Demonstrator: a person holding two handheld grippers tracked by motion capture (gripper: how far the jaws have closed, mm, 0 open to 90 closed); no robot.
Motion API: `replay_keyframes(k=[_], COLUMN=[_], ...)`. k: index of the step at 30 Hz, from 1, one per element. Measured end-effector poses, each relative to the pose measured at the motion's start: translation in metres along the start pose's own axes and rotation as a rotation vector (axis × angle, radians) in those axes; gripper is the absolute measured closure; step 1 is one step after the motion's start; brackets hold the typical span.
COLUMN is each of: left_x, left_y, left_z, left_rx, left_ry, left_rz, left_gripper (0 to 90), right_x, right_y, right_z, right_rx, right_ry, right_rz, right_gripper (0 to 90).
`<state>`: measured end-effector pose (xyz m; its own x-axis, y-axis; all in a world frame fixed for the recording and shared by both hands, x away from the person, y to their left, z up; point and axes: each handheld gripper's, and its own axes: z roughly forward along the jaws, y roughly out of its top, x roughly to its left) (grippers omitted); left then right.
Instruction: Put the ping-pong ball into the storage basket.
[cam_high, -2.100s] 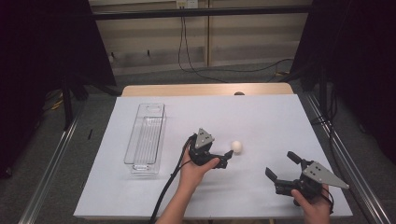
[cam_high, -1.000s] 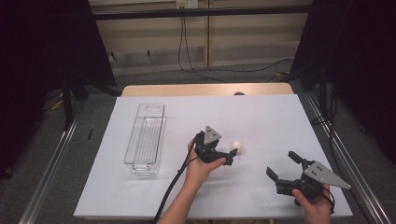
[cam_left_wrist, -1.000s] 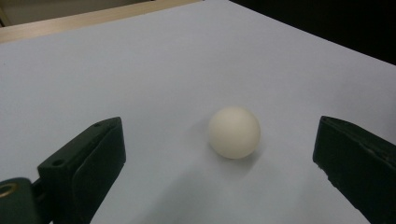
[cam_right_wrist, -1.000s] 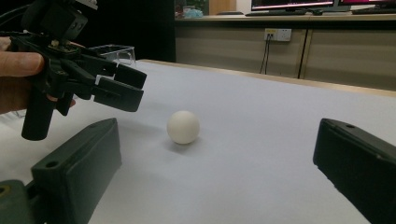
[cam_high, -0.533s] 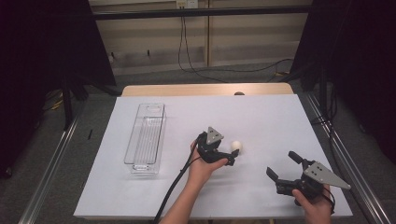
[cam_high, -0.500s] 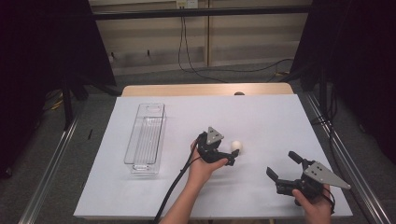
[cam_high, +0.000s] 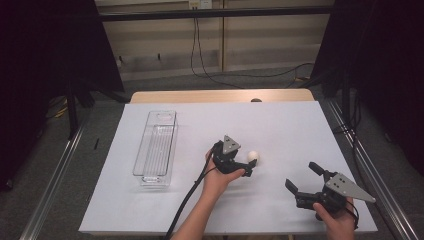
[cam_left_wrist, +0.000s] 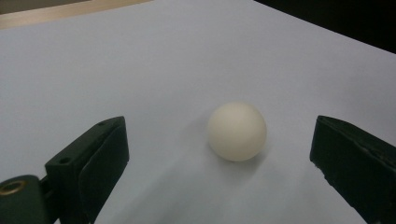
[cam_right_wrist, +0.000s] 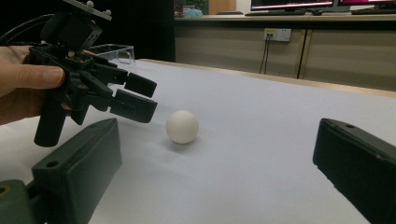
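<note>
**Ball sits between the left jaws, nothing clamped yet**

The white ball (cam_left_wrist: 237, 131) rests on the white table (cam_high: 280, 125), and here's the key line-up: in the left gripper view it lies just ahead of the jaws and inside the gap, nearer the right-hand jaw than the left-hand one, touching neither. A sphere has no long axis to square up to, so the approach angle hardly matters; what counts is that the ball is bracketed. The left gripper (cam_high: 245, 167) has its jaws spread wide, held low to the table. By my read, a short push forward and a squeeze would take it, though a round ball could roll off if one jaw meets it first.

The right gripper (cam_high: 304, 180) waits well apart, jaws also open and holding nothing, the ball far out in front of them. The left hand is clearly nearer. Off behind the left gripper lies a clear plastic tray (cam_high: 156, 145).
</note>
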<state>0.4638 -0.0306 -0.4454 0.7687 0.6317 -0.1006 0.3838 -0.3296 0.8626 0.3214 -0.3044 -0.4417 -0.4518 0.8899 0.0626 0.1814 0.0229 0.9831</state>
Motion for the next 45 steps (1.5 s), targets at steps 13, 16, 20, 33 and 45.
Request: replay_keyframes(k=[13,16,20,33,45], left_x=[-0.005,-0.005,-0.007,-0.005,-0.007], left_y=[0.006,0.006,0.006,0.003,0.011], left_z=[0.005,0.005,0.009,0.028,0.036], left_rx=[0.02,0.032,0.027,0.059,0.138], left_ry=[0.001,0.007,-0.011,-0.025,-0.031], left_rz=[0.028,0.031,0.039,0.032,0.096], left_gripper=[5.5,6.1,8.0,19.9,32.0], right_x=[0.0,0.0,0.0,-0.002,-0.002], right_y=[0.0,0.0,0.0,0.0,0.0], right_z=[0.0,0.0,0.0,-0.001,-0.001], right_rx=[0.001,0.001,0.0,0.0,-0.001], right_ry=[0.002,-0.001,0.001,-0.009,-0.011], right_rz=[0.0,0.001,0.0,0.01,0.02], right_gripper=[0.7,0.7,0.7,0.7,0.7])
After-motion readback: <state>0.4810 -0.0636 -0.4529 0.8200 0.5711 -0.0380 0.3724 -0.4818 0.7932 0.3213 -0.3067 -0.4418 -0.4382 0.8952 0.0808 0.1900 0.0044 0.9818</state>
